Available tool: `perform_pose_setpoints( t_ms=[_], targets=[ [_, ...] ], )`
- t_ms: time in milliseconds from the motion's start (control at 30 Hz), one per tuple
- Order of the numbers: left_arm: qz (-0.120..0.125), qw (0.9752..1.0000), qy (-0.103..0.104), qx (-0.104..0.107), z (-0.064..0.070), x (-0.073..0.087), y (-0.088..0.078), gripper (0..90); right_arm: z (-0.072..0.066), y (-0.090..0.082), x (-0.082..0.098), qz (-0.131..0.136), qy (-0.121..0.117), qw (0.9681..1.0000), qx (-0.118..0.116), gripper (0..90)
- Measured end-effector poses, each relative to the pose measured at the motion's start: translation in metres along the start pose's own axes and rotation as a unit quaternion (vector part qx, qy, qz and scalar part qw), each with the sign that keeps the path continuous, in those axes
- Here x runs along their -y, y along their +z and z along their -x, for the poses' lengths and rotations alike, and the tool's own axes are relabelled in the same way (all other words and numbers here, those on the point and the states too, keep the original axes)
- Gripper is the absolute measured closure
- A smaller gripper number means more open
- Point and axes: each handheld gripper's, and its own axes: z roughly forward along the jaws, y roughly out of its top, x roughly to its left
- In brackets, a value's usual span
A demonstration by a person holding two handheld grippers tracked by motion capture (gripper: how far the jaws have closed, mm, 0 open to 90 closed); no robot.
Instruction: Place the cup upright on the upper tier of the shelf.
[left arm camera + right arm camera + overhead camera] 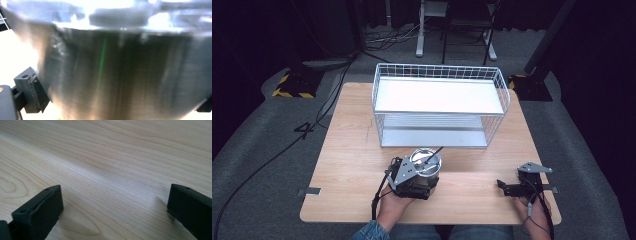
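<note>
The pot (428, 165) is a small steel cylinder with a shiny, brushed wall, a bright rim and a thin dark handle slanting up toward the rack (439, 107). It stands on the table (347, 150) just in front of the rack's lower shelf. The left gripper (419, 181) has its jaws set either side of the pot's wall; it seems clamped, though the close view is blurred. The right gripper (512, 189) lies well to the right of the pot, jaws wide apart over bare wood.
</note>
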Motion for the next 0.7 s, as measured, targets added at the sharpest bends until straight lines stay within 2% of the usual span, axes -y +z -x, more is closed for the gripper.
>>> perform_pose_setpoints(
  t_ms=[433,600,700],
  targets=[
    [-0.010,0.9999,0.003,0.000,0.000,-0.002,-0.002,3.8,0.000,0.001,-0.001,0.001,0.003,1.0000,0.003,0.5],
    [-0.032,0.9995,-0.005,0.003,-0.001,-0.010,-0.006,3.8,-0.001,0.001,-0.001,0.000,0.007,1.0000,0.007,0.4],
    [-0.030,0.9995,-0.006,0.004,-0.001,-0.013,-0.008,3.8,-0.001,0.001,-0.001,0.000,0.007,0.9999,0.007,0.5]
  ],
)
